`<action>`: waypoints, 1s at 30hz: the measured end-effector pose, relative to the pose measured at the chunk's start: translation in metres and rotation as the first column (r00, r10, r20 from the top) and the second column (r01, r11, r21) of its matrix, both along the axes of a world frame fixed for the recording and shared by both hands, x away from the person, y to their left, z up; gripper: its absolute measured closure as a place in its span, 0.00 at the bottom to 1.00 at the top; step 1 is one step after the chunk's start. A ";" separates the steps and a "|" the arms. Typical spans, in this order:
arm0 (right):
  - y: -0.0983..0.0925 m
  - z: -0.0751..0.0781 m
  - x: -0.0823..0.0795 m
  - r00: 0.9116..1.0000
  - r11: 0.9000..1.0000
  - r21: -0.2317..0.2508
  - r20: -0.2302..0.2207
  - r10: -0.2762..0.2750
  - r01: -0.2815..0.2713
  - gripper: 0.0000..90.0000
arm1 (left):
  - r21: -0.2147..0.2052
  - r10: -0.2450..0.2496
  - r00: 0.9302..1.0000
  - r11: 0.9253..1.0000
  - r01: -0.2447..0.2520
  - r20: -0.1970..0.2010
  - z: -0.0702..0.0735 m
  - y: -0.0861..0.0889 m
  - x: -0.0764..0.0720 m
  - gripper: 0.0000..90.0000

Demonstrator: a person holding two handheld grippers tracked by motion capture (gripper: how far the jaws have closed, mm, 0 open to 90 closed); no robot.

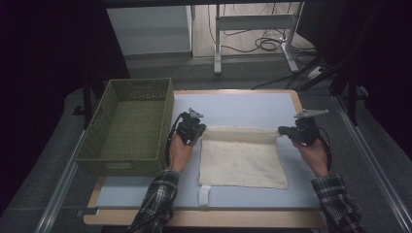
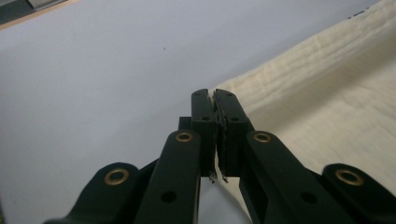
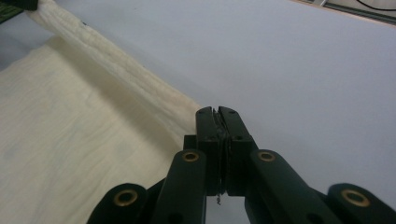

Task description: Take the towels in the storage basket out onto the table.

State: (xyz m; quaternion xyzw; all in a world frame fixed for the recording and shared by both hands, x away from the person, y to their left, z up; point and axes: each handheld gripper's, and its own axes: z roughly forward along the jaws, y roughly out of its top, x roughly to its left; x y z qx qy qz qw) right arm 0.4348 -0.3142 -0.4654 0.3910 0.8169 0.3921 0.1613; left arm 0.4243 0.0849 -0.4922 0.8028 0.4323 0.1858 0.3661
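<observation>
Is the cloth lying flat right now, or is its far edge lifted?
Lifted along the far edge. Both tools, left and right, pinch the far corners of the cloth, stretching that edge into a raised ridge; the rest lies spread flat.

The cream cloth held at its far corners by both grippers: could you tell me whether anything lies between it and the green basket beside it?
Nothing visible does. The cream cloth lies on the table, pinched by the left gripper and right gripper. The green basket stands directly left of the left gripper; its near wall is what the cloth must clear.
</observation>
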 end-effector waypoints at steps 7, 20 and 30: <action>-0.006 0.002 -0.030 1.000 1.000 0.012 0.008 0.028 -0.029 0.97 | -0.048 -0.040 0.999 0.998 0.041 0.032 0.003 0.005 -0.032 0.97; -0.008 0.002 -0.085 0.995 0.996 0.011 -0.039 0.092 -0.092 0.97 | -0.080 -0.109 0.993 0.991 0.112 0.040 -0.004 0.014 -0.088 0.97; -0.012 -0.013 -0.122 0.992 0.994 0.017 -0.059 0.112 -0.111 0.97 | -0.071 -0.168 0.985 0.983 0.171 0.042 -0.012 0.016 -0.125 0.97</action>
